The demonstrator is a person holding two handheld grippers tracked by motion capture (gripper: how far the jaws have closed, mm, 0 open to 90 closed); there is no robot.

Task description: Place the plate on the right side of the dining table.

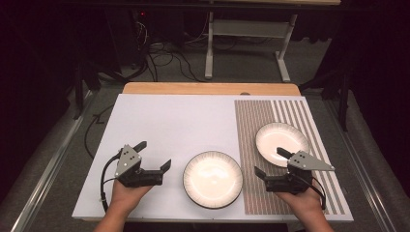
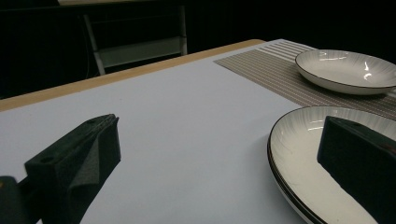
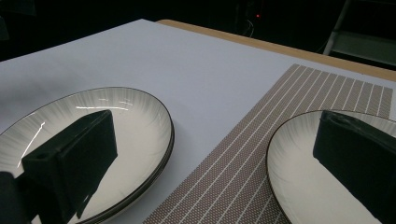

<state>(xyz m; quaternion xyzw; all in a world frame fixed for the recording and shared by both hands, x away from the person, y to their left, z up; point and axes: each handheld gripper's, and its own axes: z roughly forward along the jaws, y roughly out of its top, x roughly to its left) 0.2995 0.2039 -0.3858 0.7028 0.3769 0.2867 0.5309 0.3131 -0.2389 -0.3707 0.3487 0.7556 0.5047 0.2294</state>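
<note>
Worktop: near plate between my claws, left of mat; far plate on mat.

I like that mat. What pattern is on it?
The placemat is brown with thin pale stripes, clearest in the right gripper view.

My high view looks forward and down over the whole bench. My two tool views sit low and close above it, angled toward each other, and both share the two plates: near plate and mat plate.
</note>
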